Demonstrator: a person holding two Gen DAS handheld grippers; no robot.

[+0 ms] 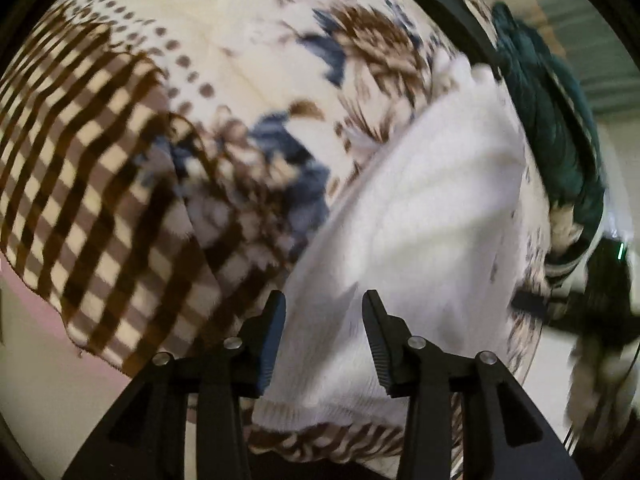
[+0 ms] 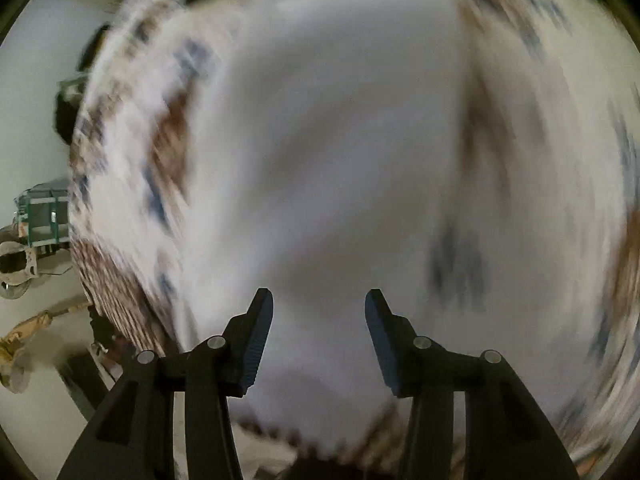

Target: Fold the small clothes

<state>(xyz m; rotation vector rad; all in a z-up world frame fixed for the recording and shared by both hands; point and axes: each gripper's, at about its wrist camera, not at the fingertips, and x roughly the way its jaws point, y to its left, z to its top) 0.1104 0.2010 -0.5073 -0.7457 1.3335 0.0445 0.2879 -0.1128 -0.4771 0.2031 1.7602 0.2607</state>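
Presently listed: left tongs, jaws apart, nothing gripped; a white garment lies directly ahead of and between the fingers, spread on a patterned blanket of brown checks and blue-brown blooms. Dark green clothing sits farther ahead to the right of these tongs. Right tongs, jaws likewise apart, empty; the same white garment fills the blurred space ahead of them, the blanket showing at either side.
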